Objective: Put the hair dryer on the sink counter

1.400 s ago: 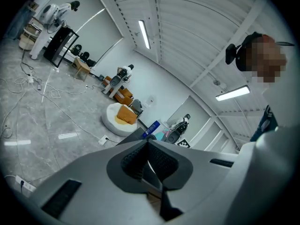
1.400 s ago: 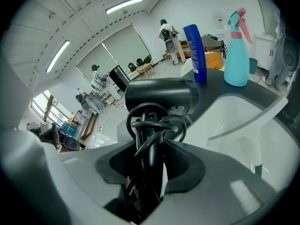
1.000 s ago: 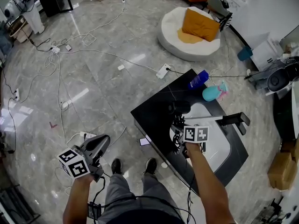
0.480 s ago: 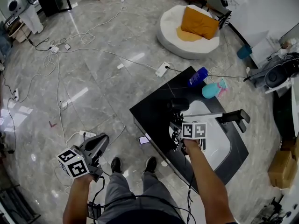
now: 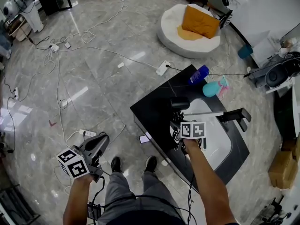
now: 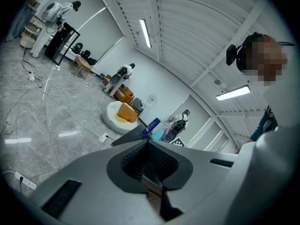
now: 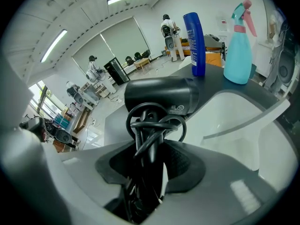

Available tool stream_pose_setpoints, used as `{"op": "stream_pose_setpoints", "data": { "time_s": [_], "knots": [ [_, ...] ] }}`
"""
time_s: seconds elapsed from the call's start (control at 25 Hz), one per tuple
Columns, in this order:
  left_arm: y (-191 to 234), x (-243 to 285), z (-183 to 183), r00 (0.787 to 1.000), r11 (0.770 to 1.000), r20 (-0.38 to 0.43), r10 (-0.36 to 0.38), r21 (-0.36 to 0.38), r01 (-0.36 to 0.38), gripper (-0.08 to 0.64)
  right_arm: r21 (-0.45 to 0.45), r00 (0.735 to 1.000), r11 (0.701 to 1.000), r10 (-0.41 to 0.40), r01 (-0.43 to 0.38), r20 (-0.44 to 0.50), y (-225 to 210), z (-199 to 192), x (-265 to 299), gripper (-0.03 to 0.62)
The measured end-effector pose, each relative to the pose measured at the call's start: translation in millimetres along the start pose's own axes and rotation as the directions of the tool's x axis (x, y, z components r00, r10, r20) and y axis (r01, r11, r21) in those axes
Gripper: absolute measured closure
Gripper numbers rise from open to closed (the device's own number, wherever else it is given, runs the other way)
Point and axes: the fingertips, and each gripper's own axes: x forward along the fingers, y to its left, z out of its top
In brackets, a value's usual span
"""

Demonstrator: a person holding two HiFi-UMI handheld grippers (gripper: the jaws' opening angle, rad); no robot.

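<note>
The black hair dryer (image 5: 179, 104) has its barrel over the dark sink counter (image 5: 152, 110), beside the white basin (image 5: 214, 137). My right gripper (image 5: 180, 124) is shut on its handle, which has the cord wound round it. In the right gripper view the dryer (image 7: 161, 95) stands just beyond the jaws, and the handle and cord loops fill the right gripper (image 7: 149, 146). Whether the barrel touches the counter I cannot tell. My left gripper (image 5: 99, 144) hangs low at the left over the floor, shut and empty. Its pads (image 6: 159, 159) meet in the left gripper view.
A blue bottle (image 5: 199, 77) and a teal spray bottle (image 5: 213, 92) stand at the counter's far end. A black-ended faucet (image 5: 234, 116) reaches across the basin. Cables and power strips (image 5: 162, 70) lie on the marble floor. A white beanbag (image 5: 190, 32) lies beyond.
The right gripper has tilted slightly with the dryer still in it. The left gripper has stayed where it was.
</note>
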Motion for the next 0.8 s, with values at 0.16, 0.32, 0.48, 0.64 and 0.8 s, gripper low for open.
{"op": "stream_pose_setpoints", "data": {
  "time_s": [0.16, 0.32, 0.48, 0.64, 0.8],
  "knots": [
    [0, 0, -1, 1.0, 1.0, 0.0, -0.001, -0.002, 0.001, 0.555, -0.033, 1.0, 0.999, -0.027, 0.026, -0.013, 0, -2, 1, 0.411],
    [-1, 0, -2, 1.0, 1.0, 0.0, -0.002, -0.003, 0.002, 0.555, -0.065, 0.998, 0.997, -0.053, 0.051, -0.035, -1, -6, 4, 0.41],
    [-1, 0, -1, 1.0, 1.0, 0.001, -0.004, -0.004, 0.004, 0.555, -0.089, 0.995, 0.993, -0.083, 0.078, -0.049, 3, -8, 9, 0.407],
    [0, 3, 0, 1.0, 1.0, 0.001, -0.004, -0.004, 0.004, 0.555, -0.096, 0.993, 0.99, -0.106, 0.101, -0.051, 4, -9, 13, 0.403],
    [1, 3, 1, 1.0, 1.0, 0.002, -0.003, -0.005, 0.004, 0.555, -0.113, 0.99, 0.986, -0.127, 0.12, -0.063, 5, -10, 13, 0.399]
  ]
}}
